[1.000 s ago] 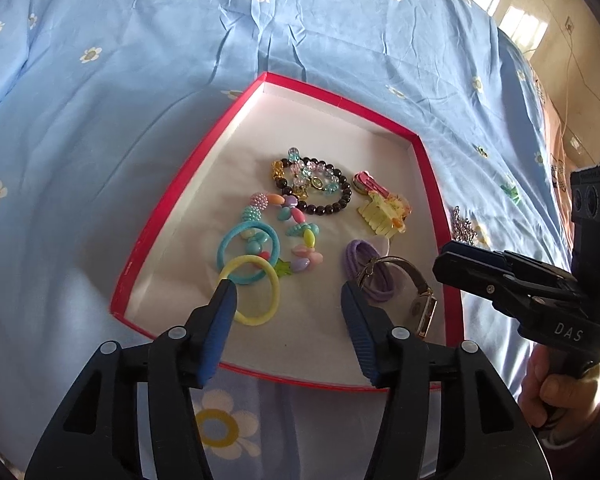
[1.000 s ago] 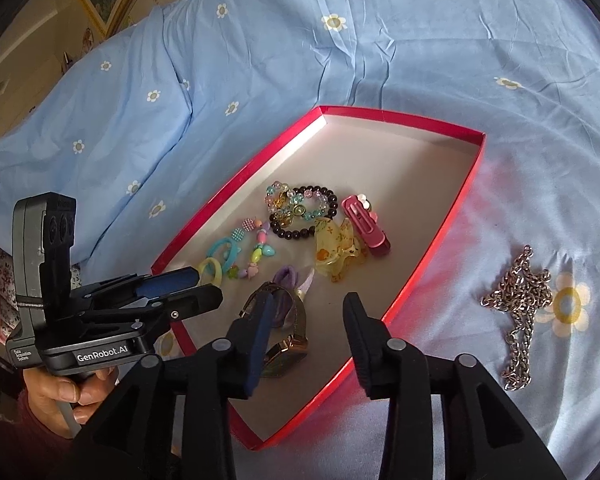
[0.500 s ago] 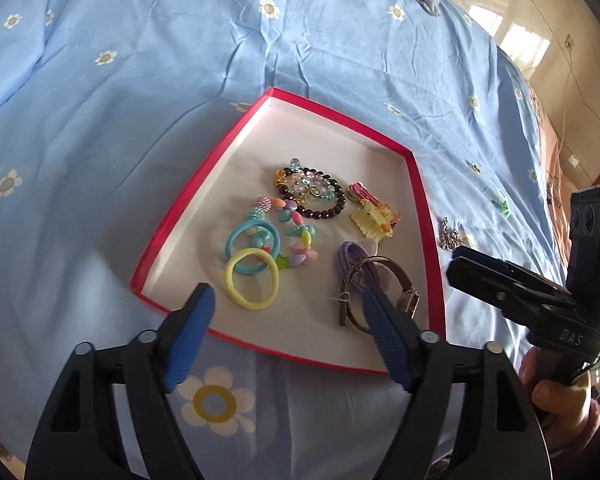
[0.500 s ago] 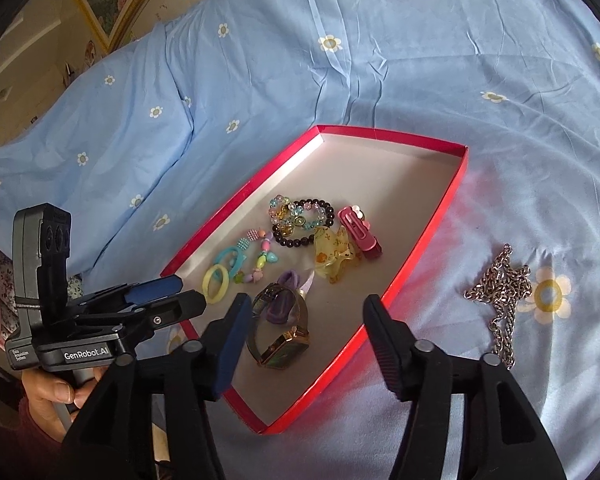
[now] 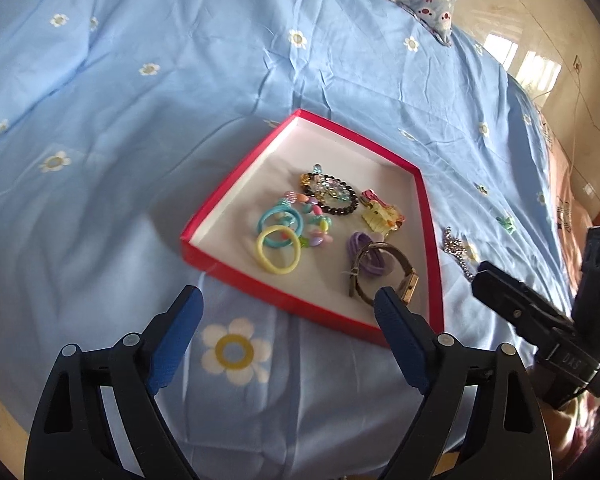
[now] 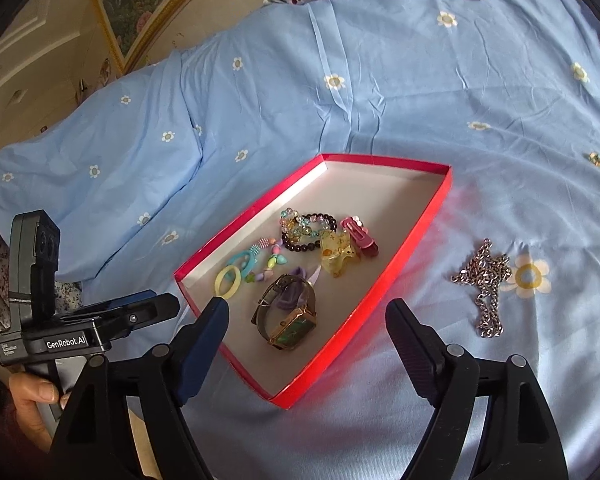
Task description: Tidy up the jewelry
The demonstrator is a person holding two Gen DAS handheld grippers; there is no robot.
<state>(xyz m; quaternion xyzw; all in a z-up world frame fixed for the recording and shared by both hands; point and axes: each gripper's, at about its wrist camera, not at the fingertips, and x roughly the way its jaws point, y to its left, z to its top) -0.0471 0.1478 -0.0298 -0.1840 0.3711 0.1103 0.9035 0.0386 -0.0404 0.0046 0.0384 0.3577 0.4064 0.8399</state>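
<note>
Both hand-held grippers have just been opening and have pulled back from the red box [image 5: 204, 236]. On the left, the left hand-held gripper [image 5: 288, 312] stands wide apart with nothing between its blue pads, now over the bedsheet at the box's near edge instead of over the yellow hair tie [image 5: 279, 255] as a second ago. That tie lies in the near left of the box beside the teal ring [image 5: 280, 220] and the bead bracelets [image 5: 332, 196]. Further right, the wristwatch [image 6: 288, 312] rests on the box floor on top of a purple hair tie [image 6: 294, 294], free of the right hand-held gripper [image 6: 308, 320], whose jaws are also wide and empty. So both pieces look delivered. Far right, the silver chain [image 6: 486, 284] still lies on the bed [image 6: 380, 80], outside the box, likely the next thing to fetch.
</note>
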